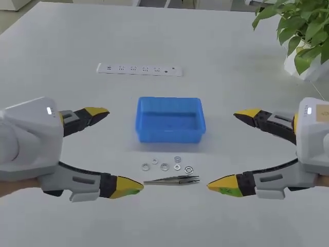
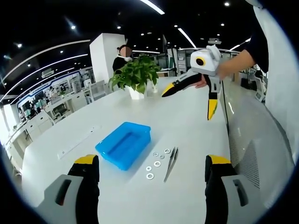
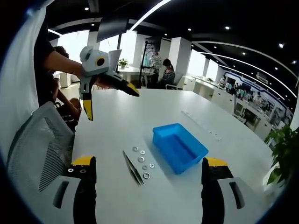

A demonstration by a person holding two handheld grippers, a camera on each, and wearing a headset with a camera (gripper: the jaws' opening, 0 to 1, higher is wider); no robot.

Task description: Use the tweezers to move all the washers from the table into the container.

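My left claw point(image 1: 125, 148) and right claw point(image 1: 221, 150) hang released above the table point(image 1: 231, 67).
Both are spread wide; the washers point(image 1: 164, 165) lie between the tweezers point(image 1: 172, 179) and the blue container point(image 1: 169, 136).

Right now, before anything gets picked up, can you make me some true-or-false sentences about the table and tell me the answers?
1. The washers lie on the table, outside the blue container. True.
2. The left gripper is holding the tweezers. False: the tweezers lie on the table right beside the washers, and the left gripper holds nothing.
3. A white power strip lies on the far side of the container. True.
4. The right gripper is squeezed shut. False: the right gripper is open, with its fingers wide apart.
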